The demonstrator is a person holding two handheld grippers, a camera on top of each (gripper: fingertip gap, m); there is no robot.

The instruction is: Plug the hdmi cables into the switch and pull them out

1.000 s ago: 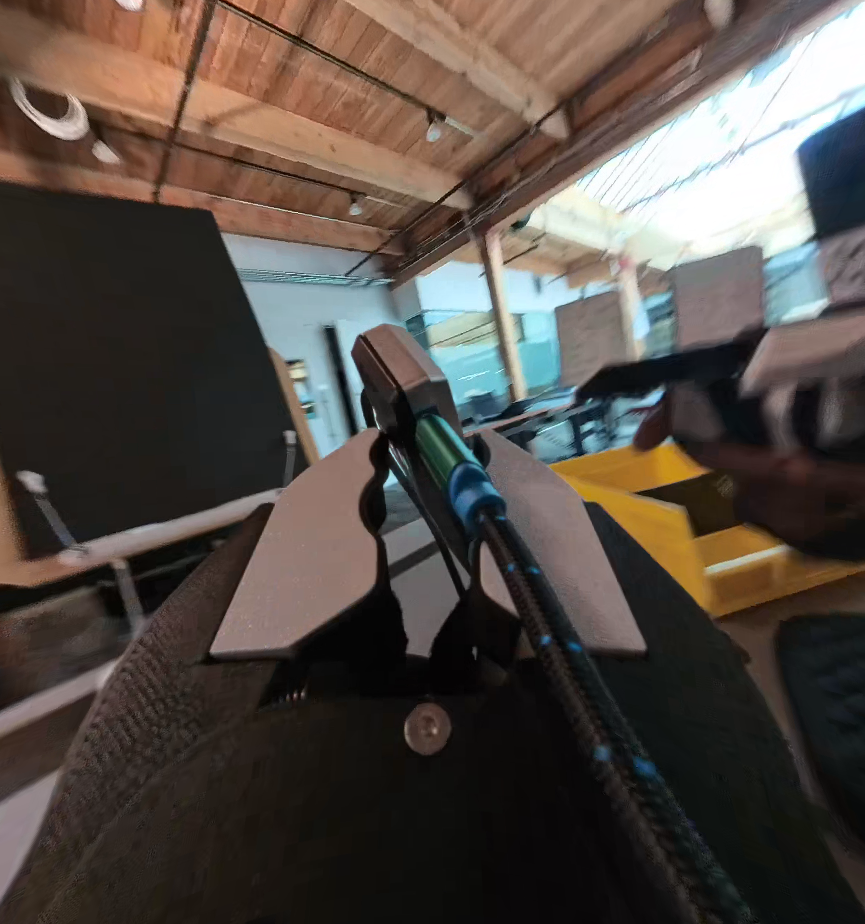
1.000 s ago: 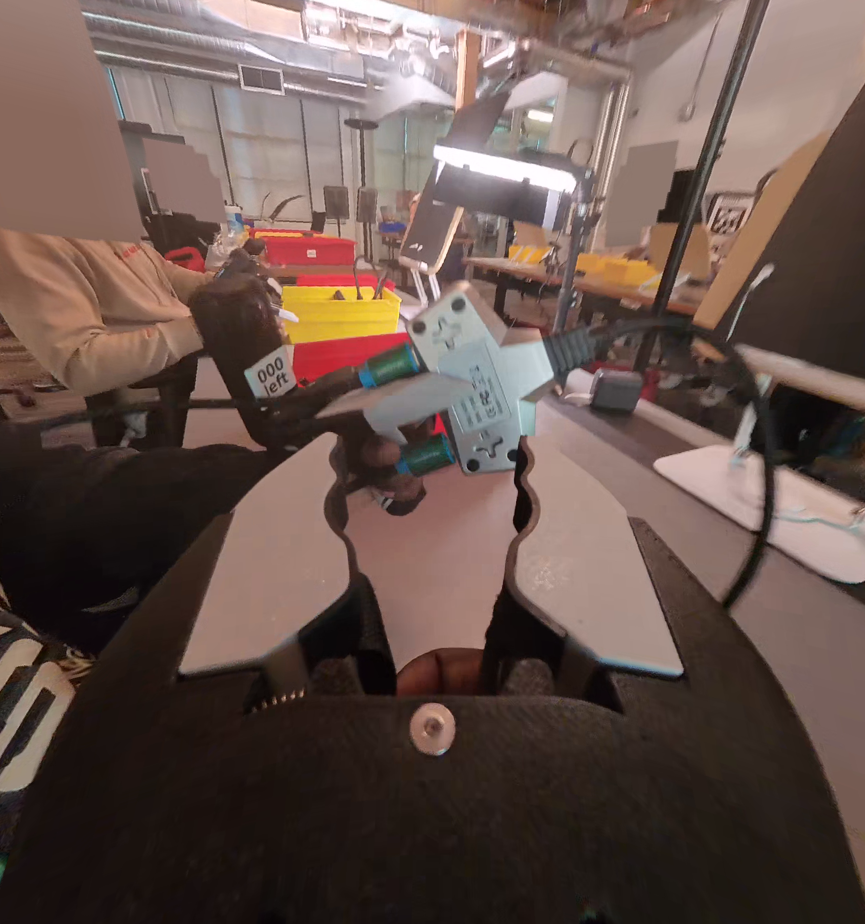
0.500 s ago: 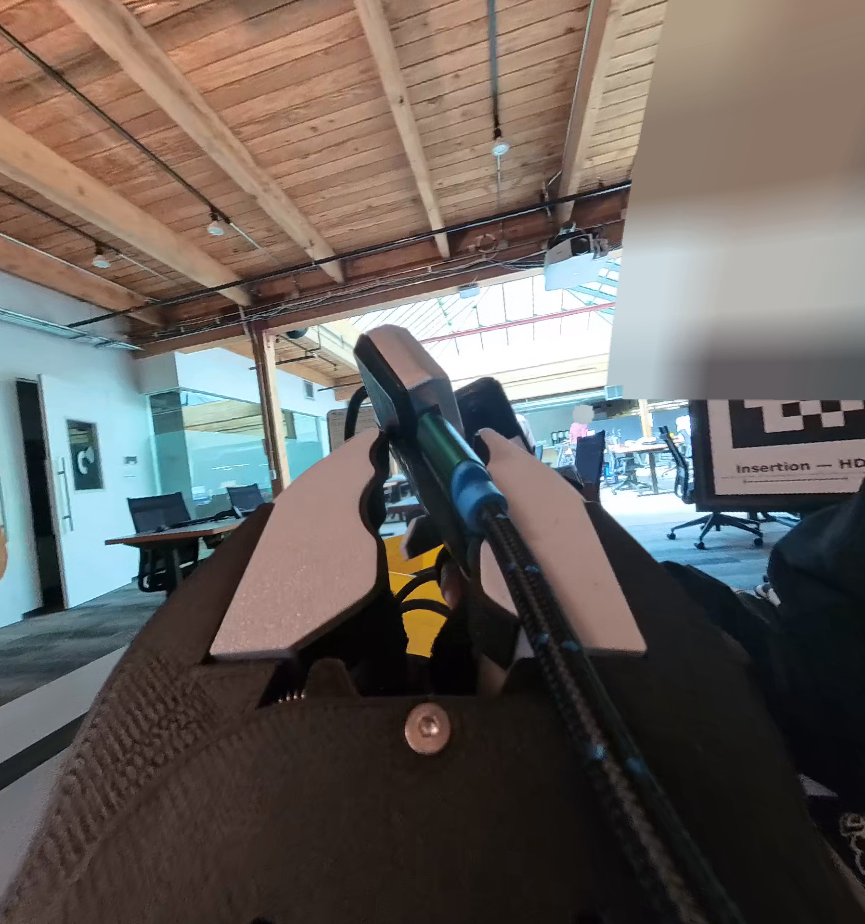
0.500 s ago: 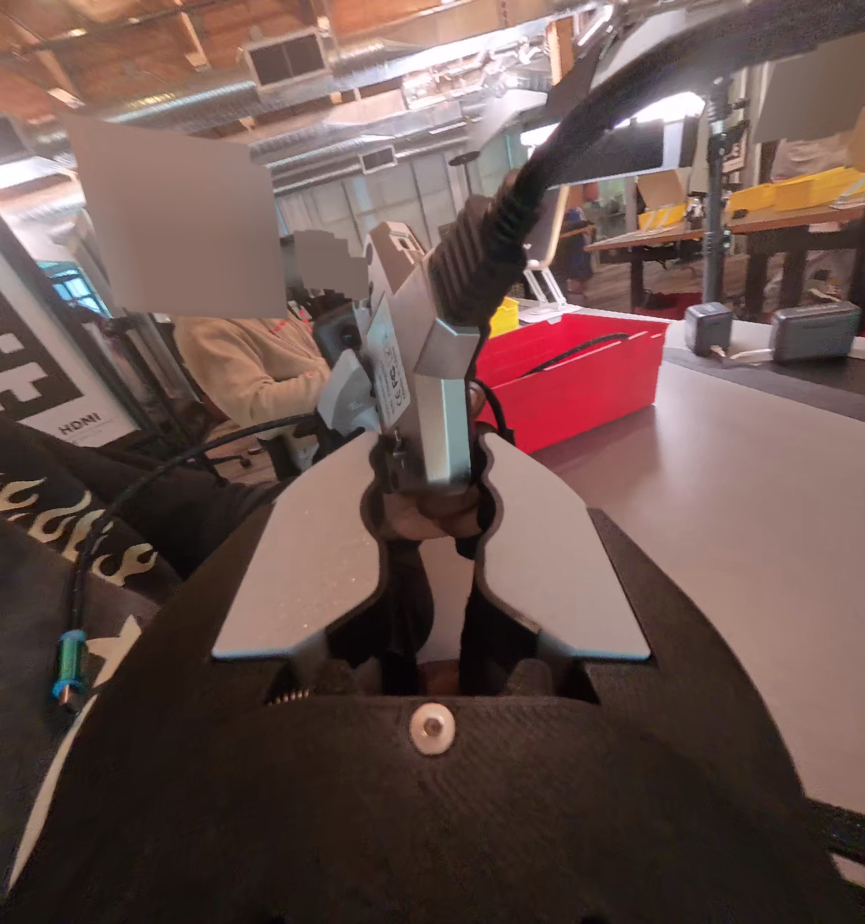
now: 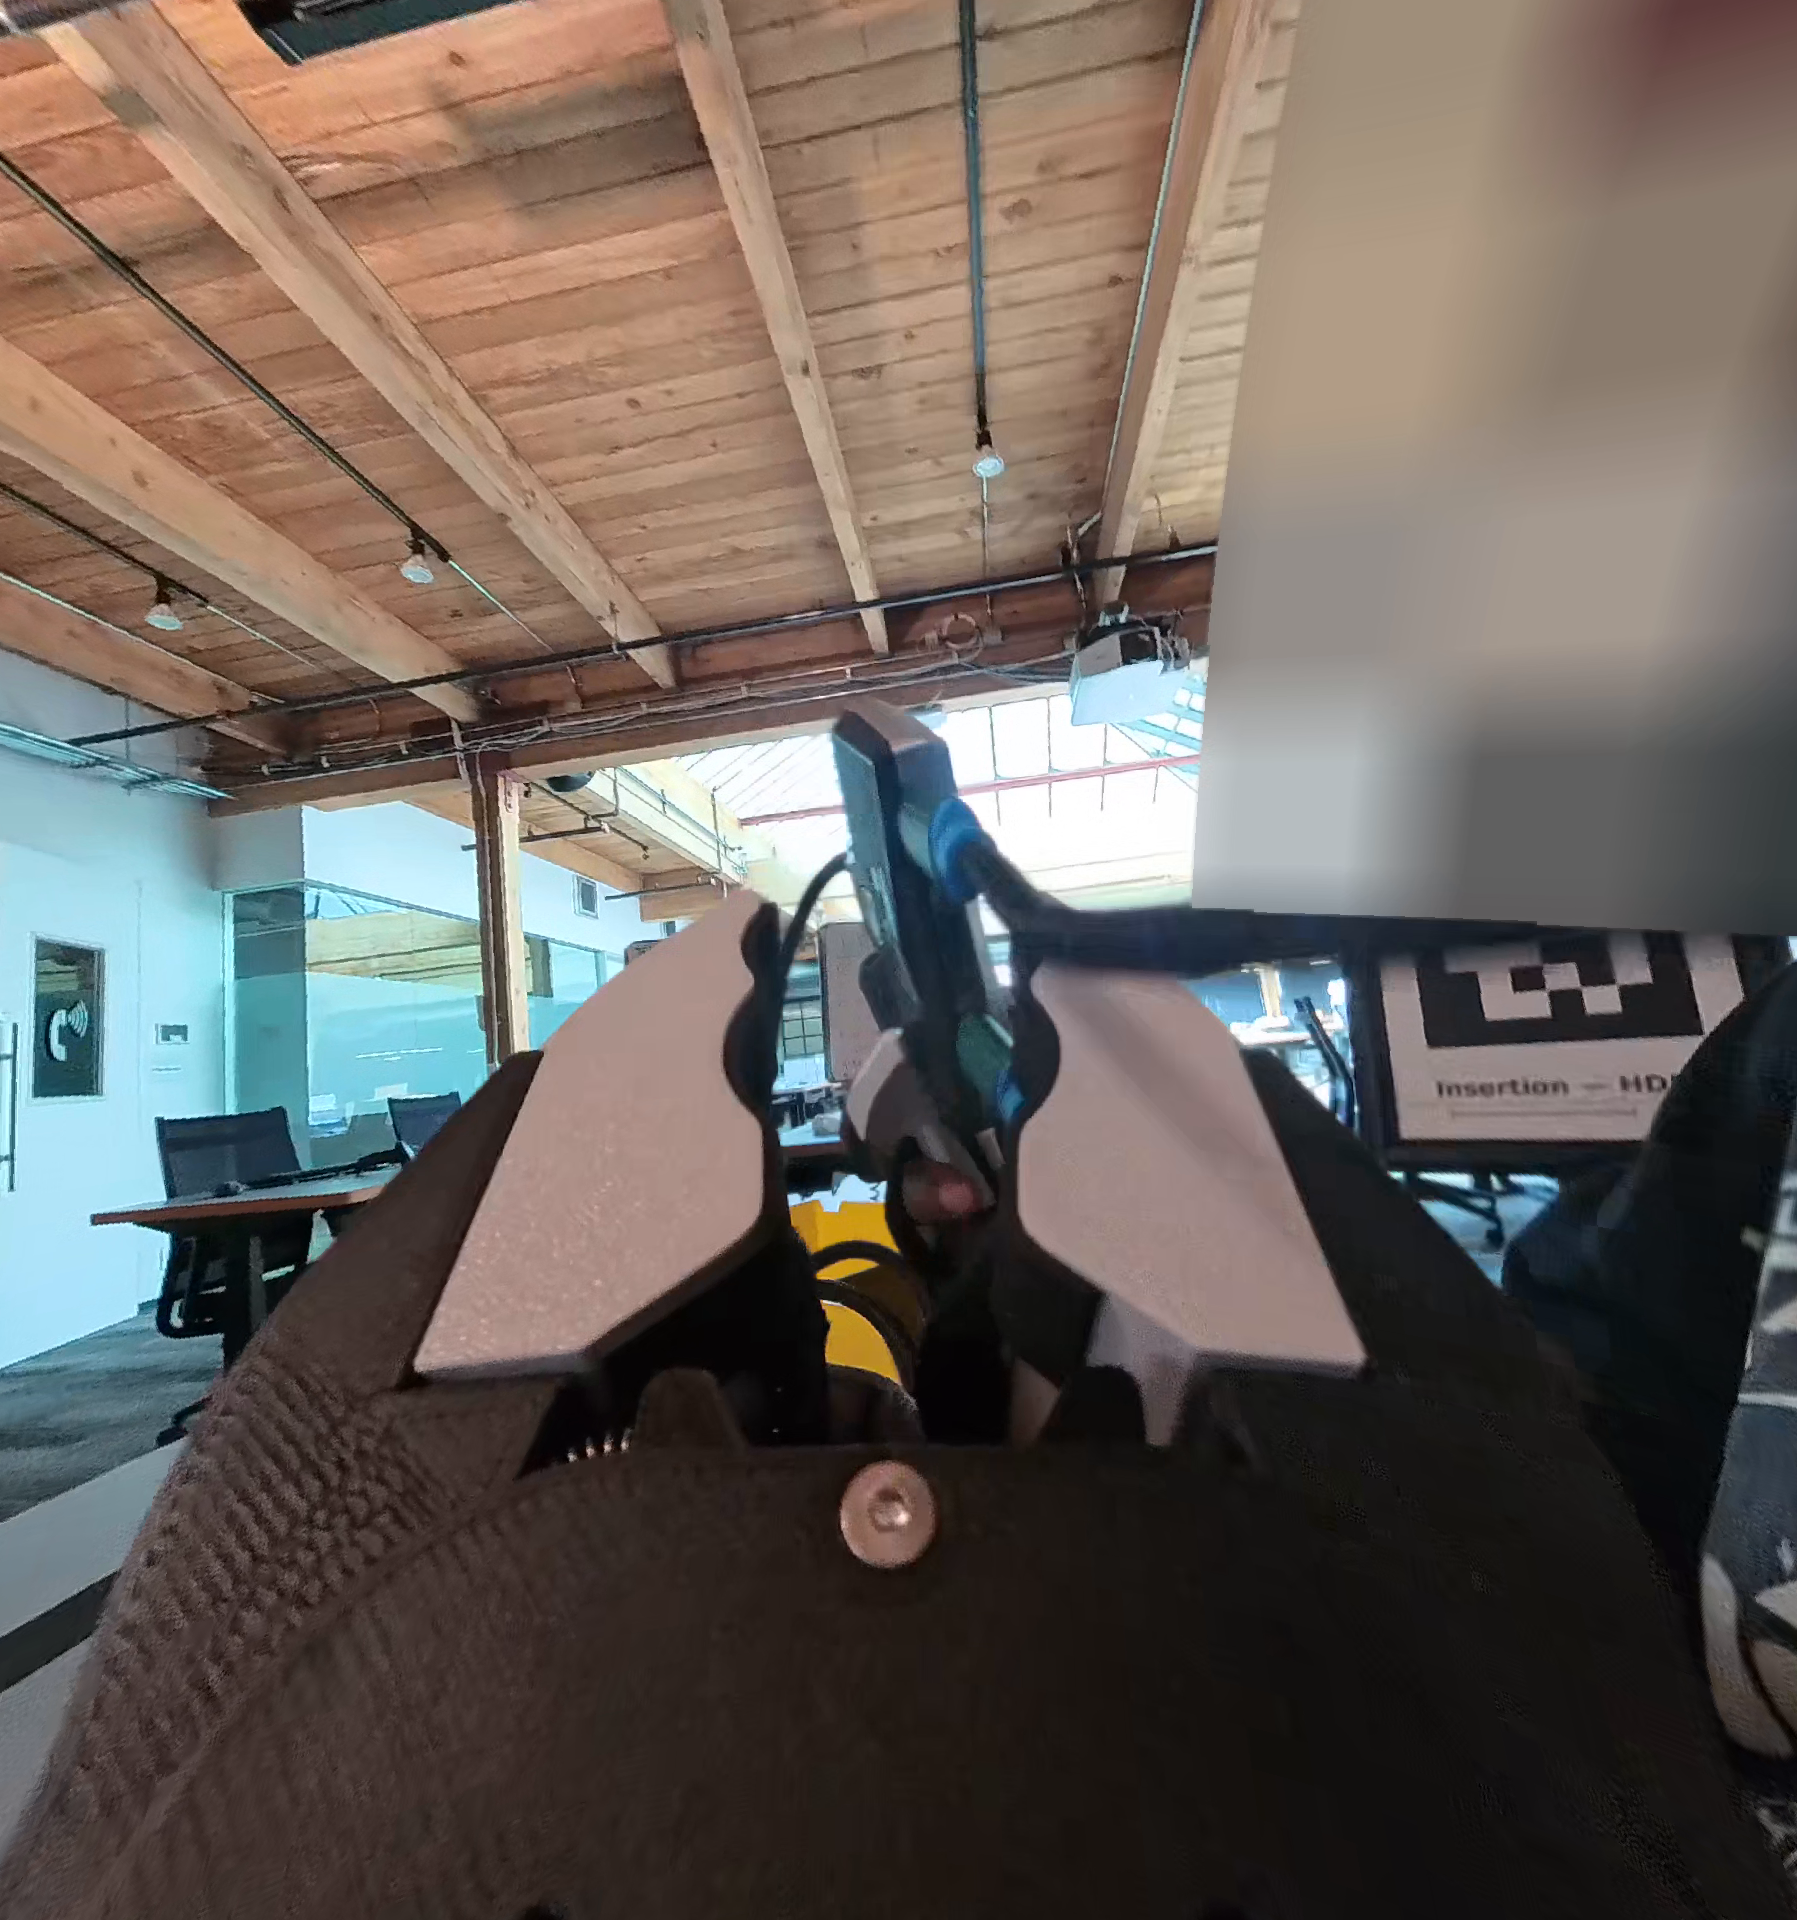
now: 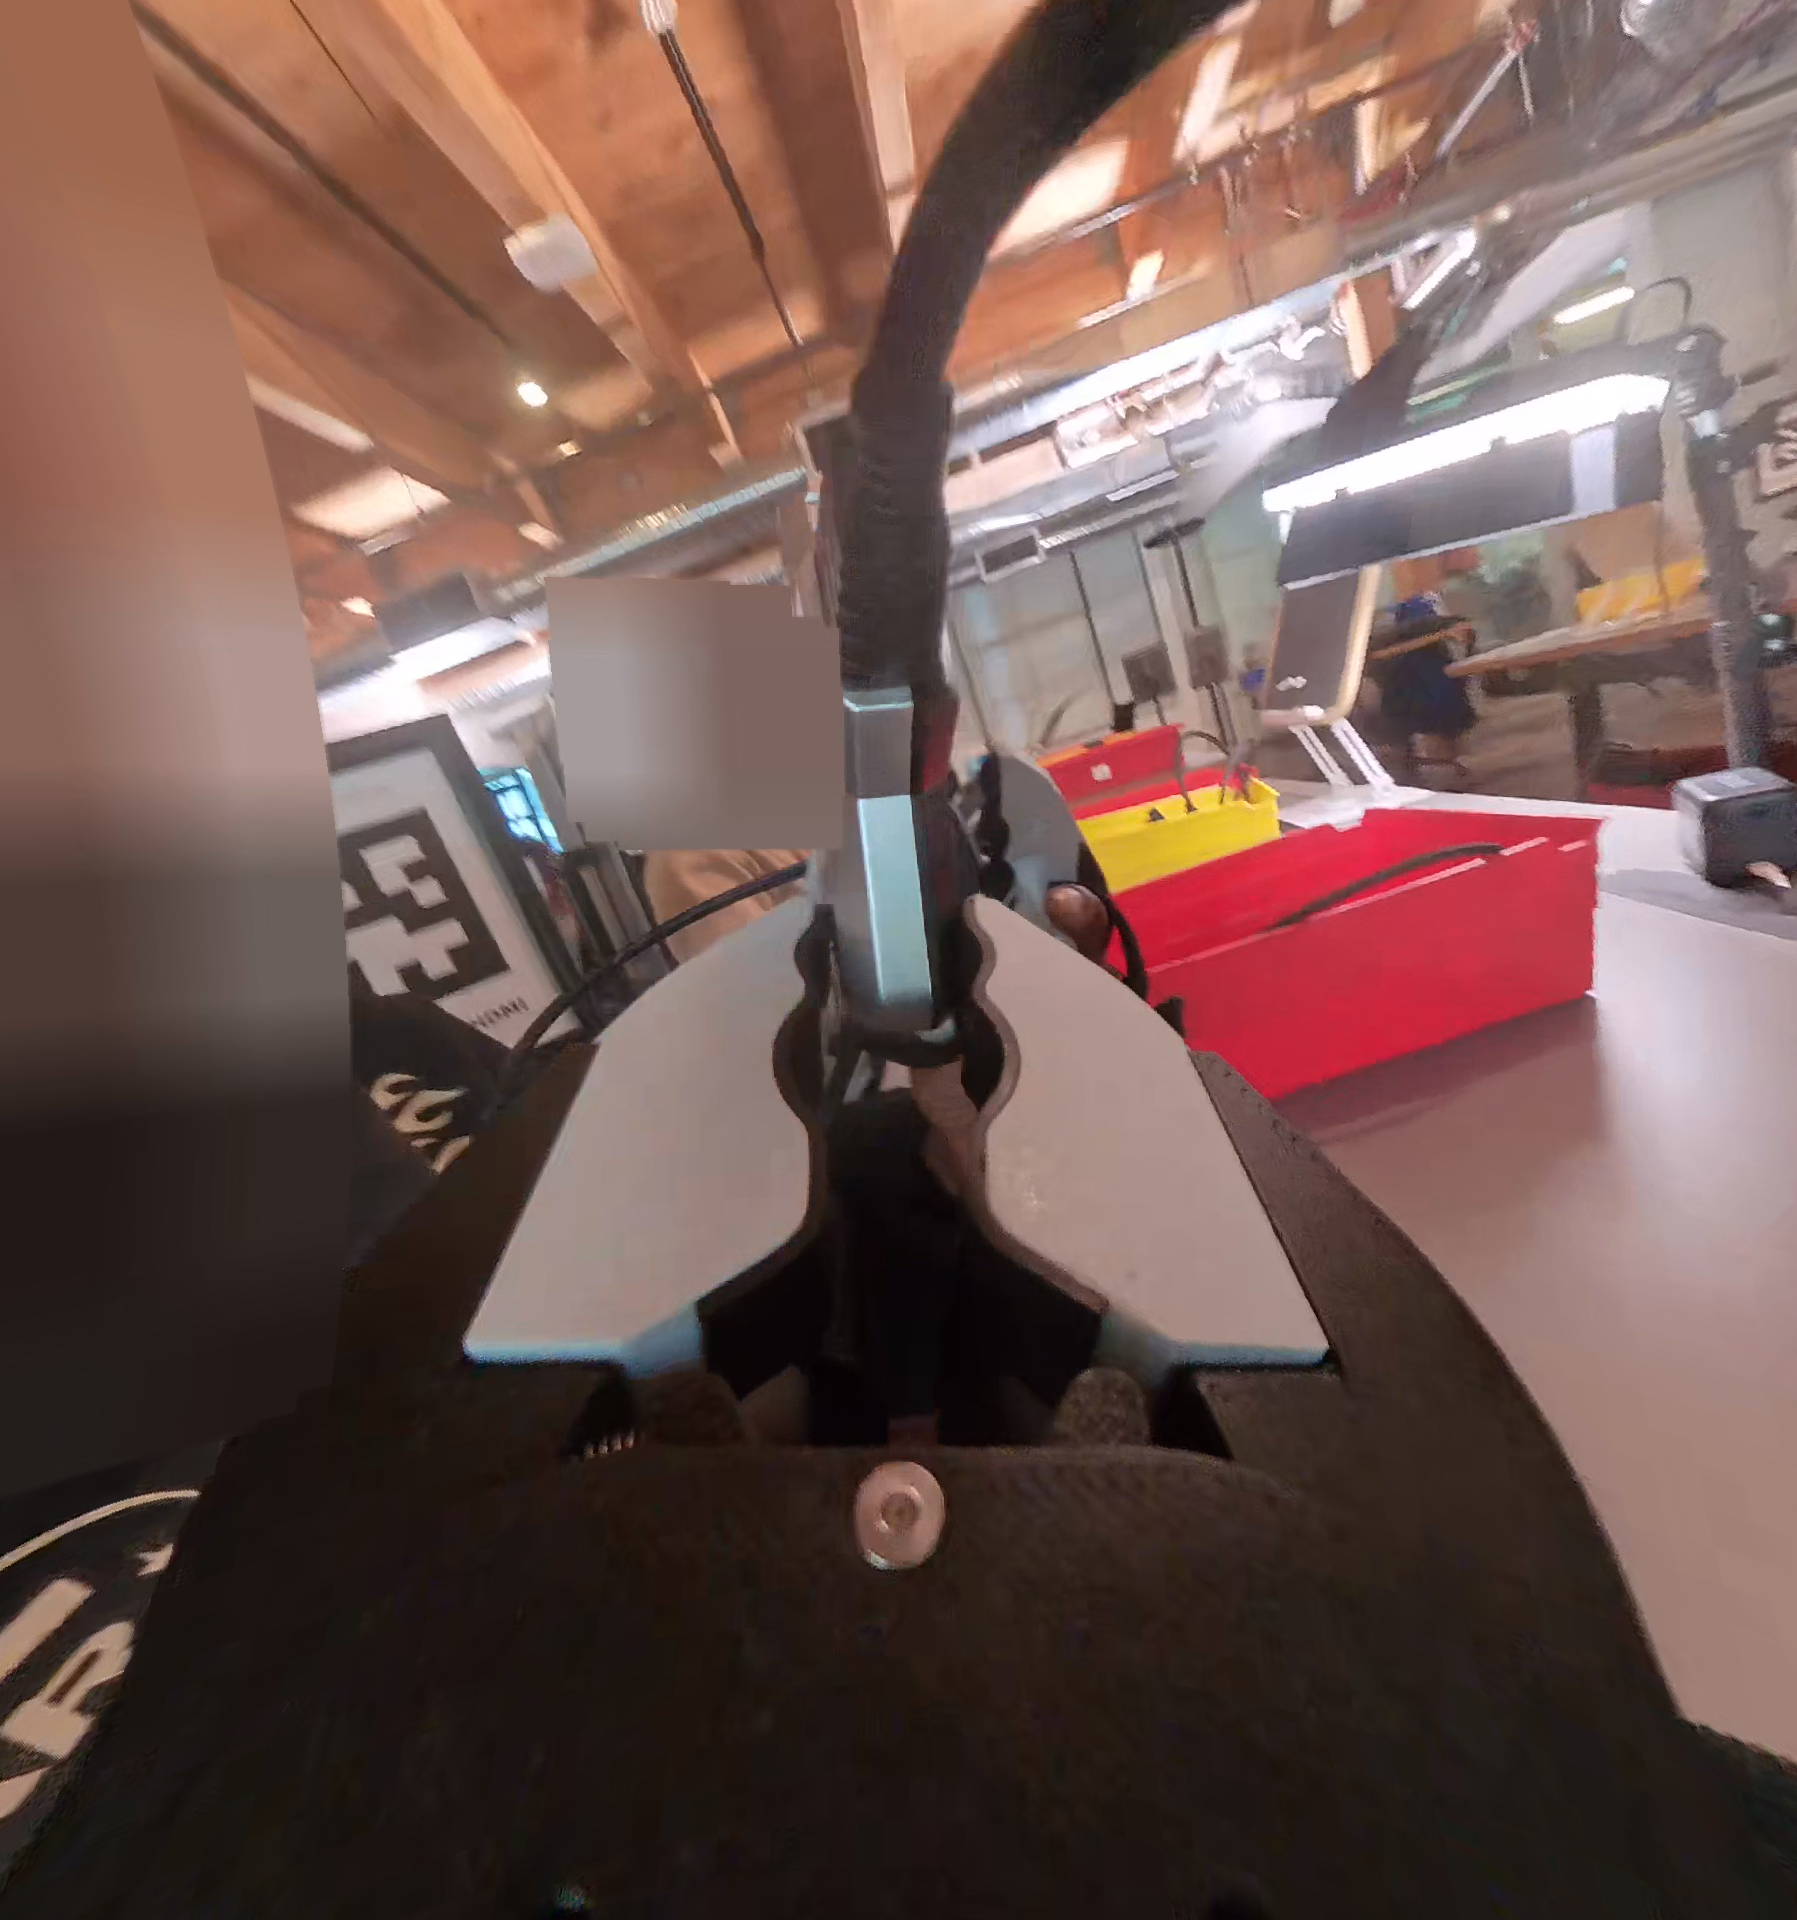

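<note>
The grey table (image 6: 1600, 1143) carried a red bin (image 6: 1341, 935) towards its far edge, with a yellow bin (image 6: 1185, 831) behind that. None of the task's things lay on it. The switch (image 6: 878, 852) was up in the air, off the table's left side, standing on end between both my tools.

My worry was the thick black cable (image 6: 899, 468), which arched stiffly out of the switch's top. Its weight could lever the small grey body round in a grip that had only its lower end. A braided cable (image 5: 1081, 920) also ran off sideways from its blue-collared plug (image 5: 951, 836), already seated high on the switch, and a tug there could twist or unseat it. Lower down, the green plug (image 5: 982, 1044) looked to me only partly home. Pushed at an angle, it would jam or slide off the port.

My right tongs (image 6: 889, 925) were nearly together, clamped on the switch's lower end. My left tongs (image 5: 894, 940) stood apart, with daylight between one finger and the switch. The green plug touched only the other finger, so I judged nothing was gripped there.
</note>
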